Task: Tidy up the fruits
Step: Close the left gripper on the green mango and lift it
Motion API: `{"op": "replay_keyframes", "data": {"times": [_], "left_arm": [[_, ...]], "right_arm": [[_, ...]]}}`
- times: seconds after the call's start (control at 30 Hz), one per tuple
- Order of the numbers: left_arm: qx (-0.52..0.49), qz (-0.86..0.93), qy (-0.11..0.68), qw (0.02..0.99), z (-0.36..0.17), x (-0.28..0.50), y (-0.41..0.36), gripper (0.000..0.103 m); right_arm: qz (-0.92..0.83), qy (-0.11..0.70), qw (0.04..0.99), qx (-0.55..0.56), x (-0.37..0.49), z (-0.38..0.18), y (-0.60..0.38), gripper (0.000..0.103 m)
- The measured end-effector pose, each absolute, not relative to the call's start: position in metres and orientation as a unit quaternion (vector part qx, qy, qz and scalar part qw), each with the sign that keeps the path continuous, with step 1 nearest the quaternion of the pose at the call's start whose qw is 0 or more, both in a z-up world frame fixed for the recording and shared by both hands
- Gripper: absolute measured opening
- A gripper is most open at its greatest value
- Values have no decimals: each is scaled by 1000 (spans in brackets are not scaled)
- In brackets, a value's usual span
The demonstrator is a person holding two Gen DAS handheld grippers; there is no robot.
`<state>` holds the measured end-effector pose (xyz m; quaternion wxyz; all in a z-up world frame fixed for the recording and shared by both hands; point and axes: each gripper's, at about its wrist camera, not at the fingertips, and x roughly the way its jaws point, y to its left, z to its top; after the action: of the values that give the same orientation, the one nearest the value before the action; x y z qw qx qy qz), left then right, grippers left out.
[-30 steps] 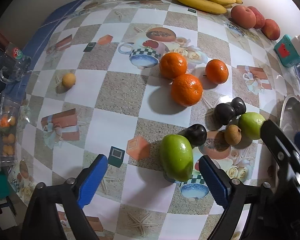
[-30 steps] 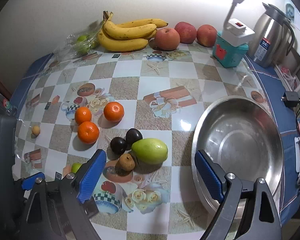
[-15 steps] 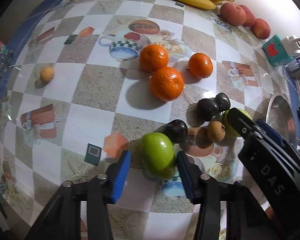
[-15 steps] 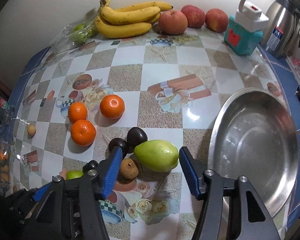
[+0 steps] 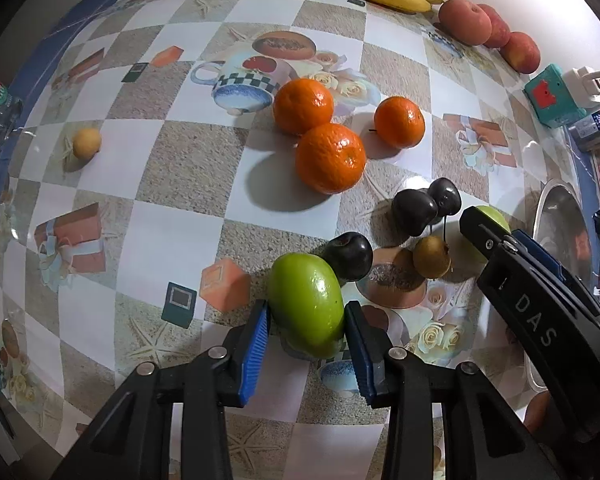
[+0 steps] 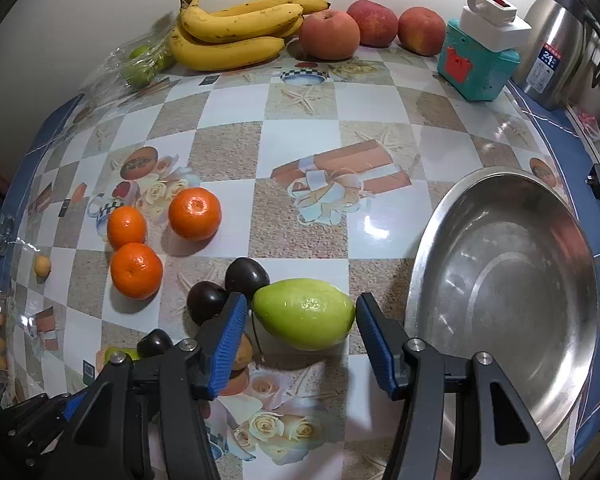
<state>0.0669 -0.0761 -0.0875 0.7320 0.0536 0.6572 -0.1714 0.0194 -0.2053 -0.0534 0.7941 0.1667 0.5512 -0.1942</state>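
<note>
My left gripper (image 5: 306,326) is shut on a green mango (image 5: 306,304) that rests on the table; both blue pads touch its sides. My right gripper (image 6: 300,326) straddles a second green mango (image 6: 305,313), its pads just off each end, still open. A dark plum (image 5: 348,256) touches the left mango. Two more plums (image 6: 228,290) and a small brown fruit (image 5: 432,257) lie between the mangoes. Three oranges (image 6: 160,236) sit to the left. A steel bowl (image 6: 504,292) stands empty at the right.
Bananas (image 6: 236,32), three red apples (image 6: 364,28) and a bag of green fruit (image 6: 140,64) line the back wall. A teal box (image 6: 476,64) and a steel kettle (image 6: 560,52) stand at back right. A small yellow fruit (image 5: 86,142) lies far left.
Both grippers moved forward and narrowed. The left one closed from wide open onto its mango. The right one closed in around the second mango.
</note>
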Motion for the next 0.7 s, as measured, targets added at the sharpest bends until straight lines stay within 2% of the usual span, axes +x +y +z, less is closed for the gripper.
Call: {"op": "replay_keyframes", "data": {"times": [0.37,0.7], "left_arm": [[24,-175,644,744,-54,75,-51,40],[-1,-163,644,748,-46,87,-42,39]], "right_arm": [[-196,539,799,179,18,-53,-209,55],[-189,525,797,231,9,-55,-217,55]]}}
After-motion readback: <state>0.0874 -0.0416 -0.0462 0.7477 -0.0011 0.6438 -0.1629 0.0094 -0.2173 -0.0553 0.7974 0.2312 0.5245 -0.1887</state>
